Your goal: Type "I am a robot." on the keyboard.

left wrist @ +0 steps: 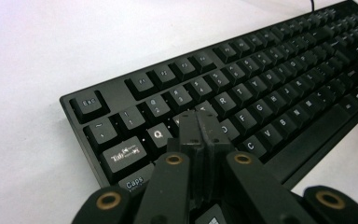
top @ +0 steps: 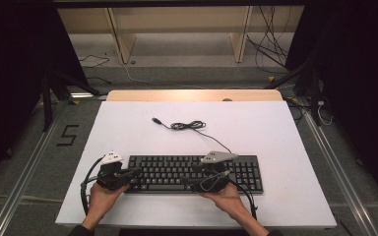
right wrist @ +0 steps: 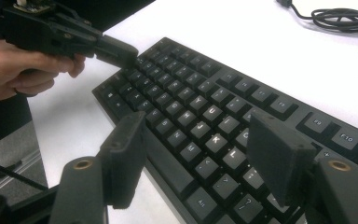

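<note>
A black keyboard (top: pixel 192 172) (left wrist: pixel 261 79) (right wrist: pixel 191 102) lies near the front edge of the white tabletop (top: pixel 275 128). My left gripper (top: pixel 137 170) (left wrist: pixel 199 121) is shut, its two pads pressed flat together with nothing between them. Its tips sit low over the keys just right of Q, at the keyboard's left end. In the right gripper view the left gripper (right wrist: pixel 121 51) shows at the keyboard's far corner, held by a hand. My right gripper (top: pixel 184 179) (right wrist: pixel 196 135) stands open above the letter keys around K and L, holding nothing.
The keyboard's cable (top: pixel 189 126) (right wrist: pixel 345 18) lies in a loose coil behind it, its plug (top: pixel 155 120) free on the table. A wooden shelf frame (top: pixel 177 29) and floor cables lie beyond the table's far edge. Metal rails (top: pixel 24 172) run along both sides.
</note>
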Demonstrator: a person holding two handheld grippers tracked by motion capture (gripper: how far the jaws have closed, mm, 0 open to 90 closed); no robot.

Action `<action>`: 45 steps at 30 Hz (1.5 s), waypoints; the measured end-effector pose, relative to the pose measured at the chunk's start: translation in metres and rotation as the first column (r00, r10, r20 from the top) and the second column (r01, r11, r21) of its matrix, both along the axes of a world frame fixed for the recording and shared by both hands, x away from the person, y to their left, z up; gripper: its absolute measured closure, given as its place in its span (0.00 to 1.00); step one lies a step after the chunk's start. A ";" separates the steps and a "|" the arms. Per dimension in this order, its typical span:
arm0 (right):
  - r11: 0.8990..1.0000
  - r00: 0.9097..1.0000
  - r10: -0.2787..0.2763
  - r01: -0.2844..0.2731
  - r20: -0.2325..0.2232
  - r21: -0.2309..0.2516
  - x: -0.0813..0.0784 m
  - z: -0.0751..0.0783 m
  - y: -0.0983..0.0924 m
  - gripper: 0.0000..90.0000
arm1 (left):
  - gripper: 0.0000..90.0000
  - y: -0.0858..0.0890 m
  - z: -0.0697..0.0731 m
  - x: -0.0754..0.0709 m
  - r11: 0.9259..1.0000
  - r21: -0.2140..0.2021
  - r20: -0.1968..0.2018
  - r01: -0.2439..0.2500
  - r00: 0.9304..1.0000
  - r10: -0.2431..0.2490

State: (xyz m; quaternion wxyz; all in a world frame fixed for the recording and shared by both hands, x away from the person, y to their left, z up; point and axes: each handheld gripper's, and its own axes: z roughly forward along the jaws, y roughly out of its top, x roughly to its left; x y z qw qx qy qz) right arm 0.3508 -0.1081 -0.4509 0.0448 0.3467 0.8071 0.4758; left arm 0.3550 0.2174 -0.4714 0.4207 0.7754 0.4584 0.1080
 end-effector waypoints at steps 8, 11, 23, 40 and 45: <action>1.000 1.000 -0.003 0.003 0.008 0.006 0.000 0.000 0.000 0.39 | 0.99 -0.001 -0.004 0.003 1.000 0.025 -0.017 0.002 1.000 -0.001; 1.000 1.000 -0.002 0.002 0.010 0.004 0.000 0.000 0.000 0.38 | 0.99 -0.003 -0.006 0.004 0.999 0.032 -0.023 -0.001 1.000 0.002; 1.000 1.000 -0.002 0.002 0.013 0.005 -0.001 0.001 0.001 0.37 | 0.99 -0.007 -0.010 0.004 0.996 0.084 -0.034 0.005 0.999 -0.002; 1.000 1.000 0.002 -0.002 0.025 0.011 -0.002 0.001 0.002 0.37 | 0.70 0.007 0.009 -0.007 0.992 -0.127 0.048 0.000 0.999 0.007; 1.000 1.000 0.008 -0.008 0.029 0.013 -0.002 0.001 0.004 0.37 | 0.59 0.007 0.011 -0.012 0.987 -0.158 0.061 0.012 0.998 -0.002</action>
